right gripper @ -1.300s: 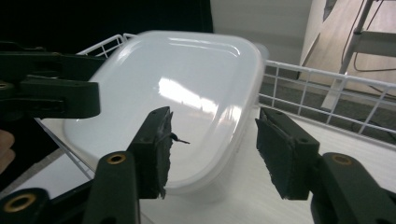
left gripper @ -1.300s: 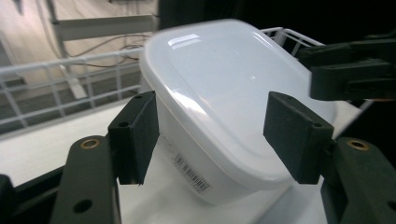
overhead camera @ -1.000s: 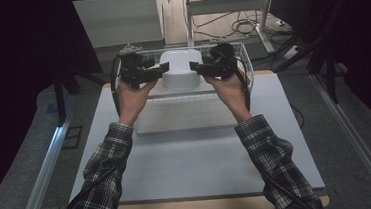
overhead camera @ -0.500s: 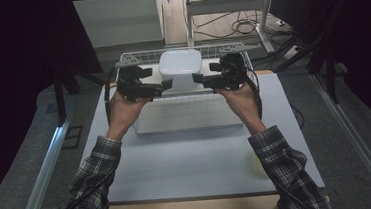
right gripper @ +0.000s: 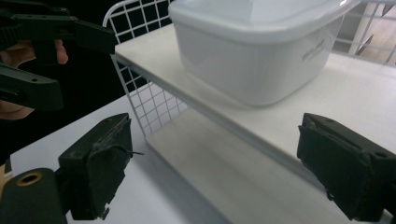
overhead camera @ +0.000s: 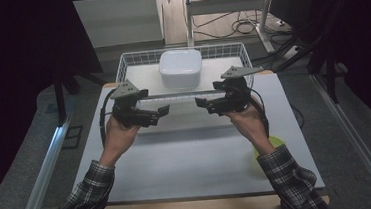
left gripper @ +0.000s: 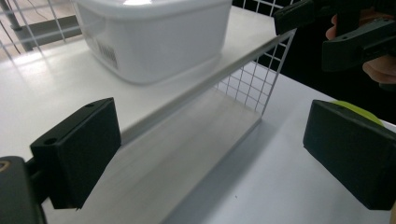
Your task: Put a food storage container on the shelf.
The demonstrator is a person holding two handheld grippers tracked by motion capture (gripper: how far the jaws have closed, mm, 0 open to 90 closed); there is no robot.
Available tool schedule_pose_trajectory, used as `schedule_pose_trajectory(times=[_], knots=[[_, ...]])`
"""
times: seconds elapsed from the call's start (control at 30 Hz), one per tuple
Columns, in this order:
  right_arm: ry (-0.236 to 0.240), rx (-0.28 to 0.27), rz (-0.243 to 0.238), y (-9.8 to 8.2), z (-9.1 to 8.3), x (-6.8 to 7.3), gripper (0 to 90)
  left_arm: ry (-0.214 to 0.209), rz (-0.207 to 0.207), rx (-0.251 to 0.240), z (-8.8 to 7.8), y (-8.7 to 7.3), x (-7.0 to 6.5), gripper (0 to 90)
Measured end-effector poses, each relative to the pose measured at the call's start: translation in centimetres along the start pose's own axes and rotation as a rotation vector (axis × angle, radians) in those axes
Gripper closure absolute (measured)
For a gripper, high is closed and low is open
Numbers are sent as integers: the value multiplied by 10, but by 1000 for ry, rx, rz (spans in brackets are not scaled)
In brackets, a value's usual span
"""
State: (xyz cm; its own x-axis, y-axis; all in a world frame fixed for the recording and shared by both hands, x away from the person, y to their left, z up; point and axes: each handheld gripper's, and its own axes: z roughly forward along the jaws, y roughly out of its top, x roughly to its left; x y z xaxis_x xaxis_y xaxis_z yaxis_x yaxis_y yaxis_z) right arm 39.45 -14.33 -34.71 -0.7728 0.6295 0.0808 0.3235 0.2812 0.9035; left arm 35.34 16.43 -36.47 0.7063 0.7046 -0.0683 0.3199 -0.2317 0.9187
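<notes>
Left hand-held gripper [overhead camera: 163,109]: we see its jaws apart, just opened, nothing between them.
Right hand-held gripper [overhead camera: 199,102]: likewise apart, empty.
White lidded container [overhead camera: 180,68]: resting on the board [overhead camera: 144,77] in the wire basket [overhead camera: 120,69], beyond both.
Technique: we judge a level, unhurried retreat over the table [overhead camera: 188,159] keeps it undisturbed.

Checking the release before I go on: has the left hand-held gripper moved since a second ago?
Yes. The left hand-held gripper has come back toward the person, off the white container in the wire basket; its jaws have just been opening, with nothing between them.
</notes>
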Motion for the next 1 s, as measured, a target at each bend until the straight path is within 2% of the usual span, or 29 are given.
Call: schedule_pose_trajectory(times=[0.37, 0.5, 0.67, 0.8, 1.0], knots=[[1, 42, -63, -32, -5, 11, 64, -23, 16, 10, -8, -37, -13, 51], [7, 49, -58, -42, -7, 11, 63, -26, 20, 18, -7, -48, -15, 45], [14, 69, -57, -62, -12, 11, 64, -38, 3, 28, -9, -66, -18, 49], [17, 73, -46, -73, -16, 12, 64, -33, 14, 41, -10, -74, -21, 46], [7, 72, -38, -79, -22, 14, 36, -38, 23, 46, -10, -83, -27, 45]])
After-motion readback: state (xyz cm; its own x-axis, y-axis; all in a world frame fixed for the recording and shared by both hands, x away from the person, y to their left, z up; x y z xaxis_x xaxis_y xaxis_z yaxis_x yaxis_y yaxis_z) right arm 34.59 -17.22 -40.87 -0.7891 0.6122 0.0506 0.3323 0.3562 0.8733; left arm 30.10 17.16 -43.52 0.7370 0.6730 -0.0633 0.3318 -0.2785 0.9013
